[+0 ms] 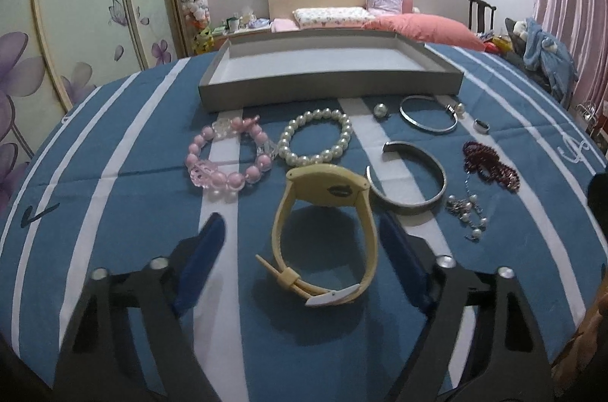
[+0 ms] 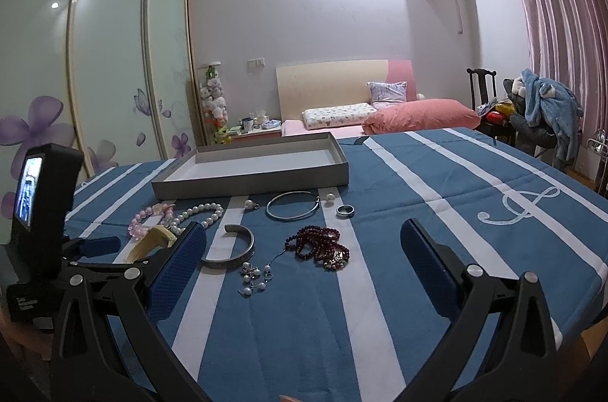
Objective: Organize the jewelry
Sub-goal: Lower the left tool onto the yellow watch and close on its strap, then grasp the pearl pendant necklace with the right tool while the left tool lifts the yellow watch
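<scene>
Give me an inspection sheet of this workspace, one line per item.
Surface: blue cloth with white stripes covering the table.
Job's things: shallow grey cardboard tray holds nothing; yellow strap watch, pink bead bracelet, white pearl bracelet, wide silver cuff, thin silver bangle, dark red bead strand, small silver ring, pearl pieces all lie on the cloth.
Clutter: nothing seen.
Grippers: left hand-held gripper open, straddling the watch; right hand-held gripper open, holding nothing.
Cables: nothing seen.
Surroundings: bed with pink bedding, wardrobe, pink curtain.
</scene>
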### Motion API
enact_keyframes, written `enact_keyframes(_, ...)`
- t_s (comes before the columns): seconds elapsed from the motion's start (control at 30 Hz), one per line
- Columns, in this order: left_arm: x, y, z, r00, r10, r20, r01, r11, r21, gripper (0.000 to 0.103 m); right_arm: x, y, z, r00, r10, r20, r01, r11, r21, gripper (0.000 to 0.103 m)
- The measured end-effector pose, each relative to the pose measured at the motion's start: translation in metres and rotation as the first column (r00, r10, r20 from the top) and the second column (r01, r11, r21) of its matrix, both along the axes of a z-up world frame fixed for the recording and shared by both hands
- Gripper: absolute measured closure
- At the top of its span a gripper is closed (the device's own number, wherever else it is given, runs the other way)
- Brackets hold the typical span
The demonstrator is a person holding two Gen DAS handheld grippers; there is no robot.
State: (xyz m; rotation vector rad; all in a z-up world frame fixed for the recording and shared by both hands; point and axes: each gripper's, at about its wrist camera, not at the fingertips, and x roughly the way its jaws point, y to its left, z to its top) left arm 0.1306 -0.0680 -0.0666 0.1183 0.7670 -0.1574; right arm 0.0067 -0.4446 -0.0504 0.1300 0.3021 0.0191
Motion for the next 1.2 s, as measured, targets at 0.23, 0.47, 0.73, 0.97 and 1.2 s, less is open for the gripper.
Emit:
enact_keyframes(0.23,0.005,0.004,-0.005,0.999,-0.004,-0.041,0.003,1.0,-0.026,0.05,0.005,0.0,-0.003,1.0,0.003,-0.024,-0.003,1.0,0.002,0.002)
enact_keyframes(0.47,0.009,0.021,-0.007,0.998,0.03,-0.064,-0.032,0.999,-0.038,0.055,0.014,0.003,-0.009,0.997,0.019,-0.077,-0.019,1.0,-0.007,0.002)
enact_keyframes(0.73,0.011,0.061,-0.007,0.991,0.115,-0.068,-0.117,0.993,-0.019,0.055,0.039,0.018,-0.023,0.968,0.109,-0.226,-0.12,0.992,-0.031,0.029)
enact_keyframes(0.97,0.016,0.093,-0.003,0.981,0.172,-0.093,-0.178,0.983,-0.05,0.055,0.068,0.025,-0.035,0.898,0.175,-0.404,-0.186,0.982,0.012,0.046)
enact_keyframes(1.2,0.015,0.095,-0.002,0.982,0.165,-0.095,-0.17,0.984,-0.056,0.054,0.078,0.044,-0.034,0.863,0.176,-0.473,-0.237,0.969,-0.072,0.055)
